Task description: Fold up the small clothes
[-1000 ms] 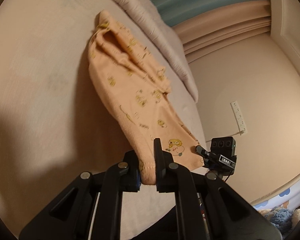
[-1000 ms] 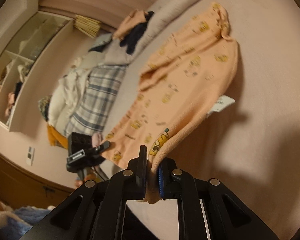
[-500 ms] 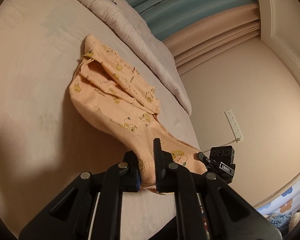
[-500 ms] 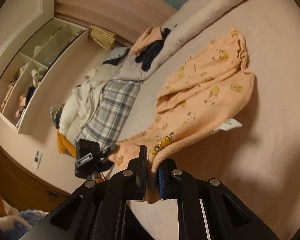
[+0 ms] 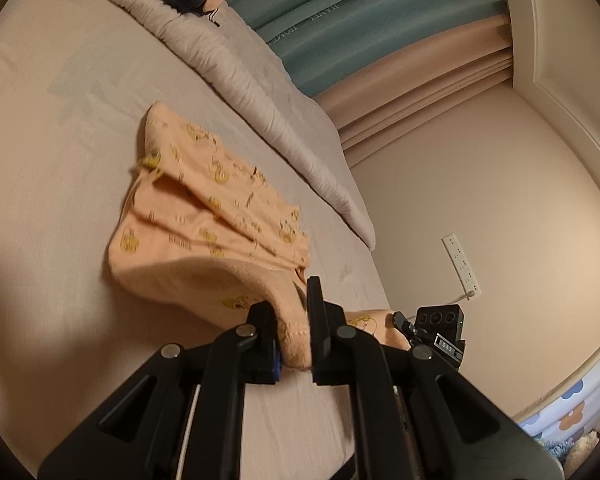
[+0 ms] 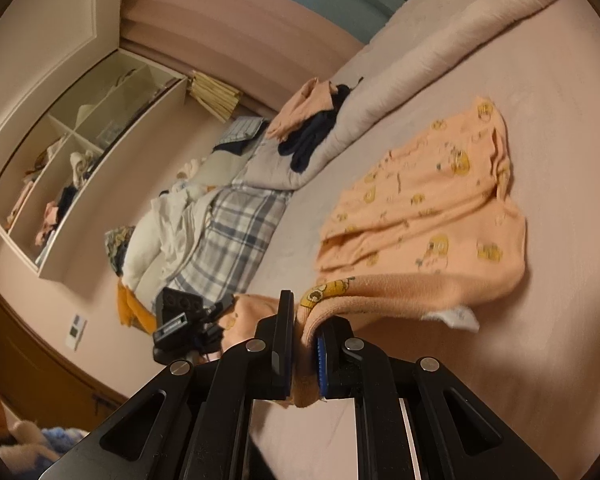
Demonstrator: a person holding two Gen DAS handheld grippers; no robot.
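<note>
the small peach cotton garment with yellow cartoon prints (image 5: 204,216) lies on the pale pink bedsheet (image 5: 40,160), its near hem lifted and curling over the flat part. the left gripper (image 5: 292,332) is clamped on one hem corner, the right gripper (image 6: 306,340) on the other. the cloth's long axis runs straight ahead of both sets of fingers, neither hand nearer, so the fold likely goes forward over it.

We see peach garment (image 5: 204,216) w/ yellow cartoon prints, pinkish-beige sheet (image 5: 60,120), teal curtain (image 5: 372,12), blue-grey plaid blanket (image 6: 236,232).
</note>
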